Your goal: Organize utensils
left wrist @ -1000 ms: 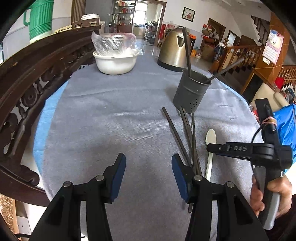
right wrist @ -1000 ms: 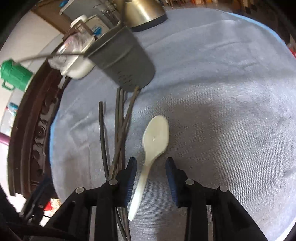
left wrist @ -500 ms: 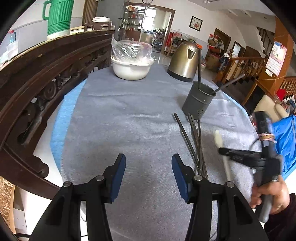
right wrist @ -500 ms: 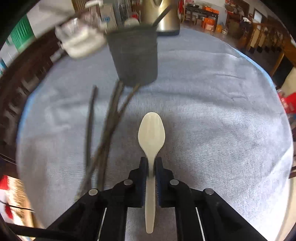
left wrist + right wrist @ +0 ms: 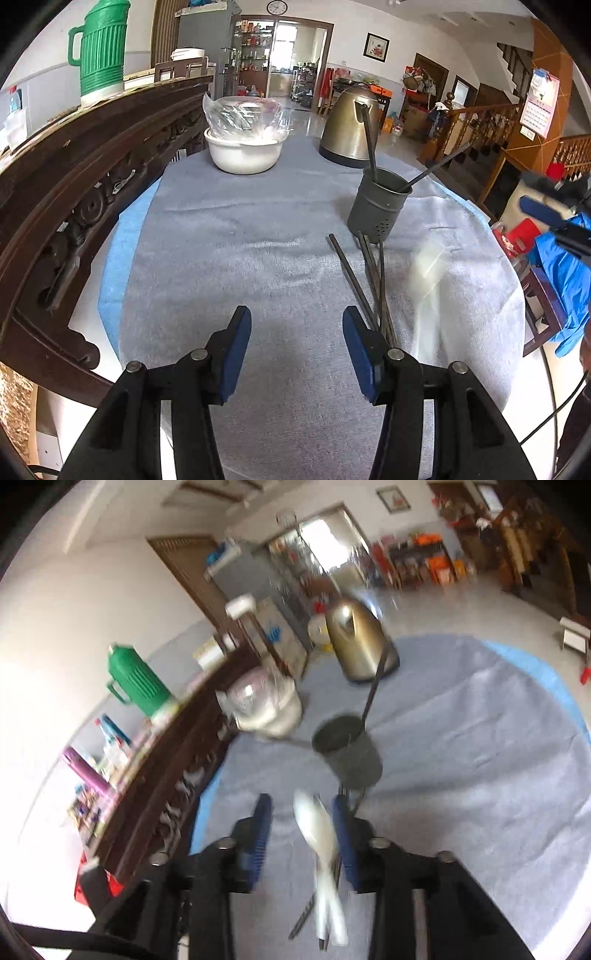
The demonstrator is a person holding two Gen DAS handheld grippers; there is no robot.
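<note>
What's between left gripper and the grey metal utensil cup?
Loose dark chopsticks on grey cloth, lying from the grey perforated cup toward left gripper; left wrist view.

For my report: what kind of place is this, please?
Most likely a family home, in its dining or living area. A cloth-covered table holds a kettle, a covered bowl and a utensil holder; a wooden staircase rises behind.

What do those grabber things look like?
Each hand-held gripper is black, with two flat blue pads on angled arms joined by round silver pins. The left hand-held gripper and right hand-held gripper look the same. A thin black cable curls along the right edge of the left view.
</note>
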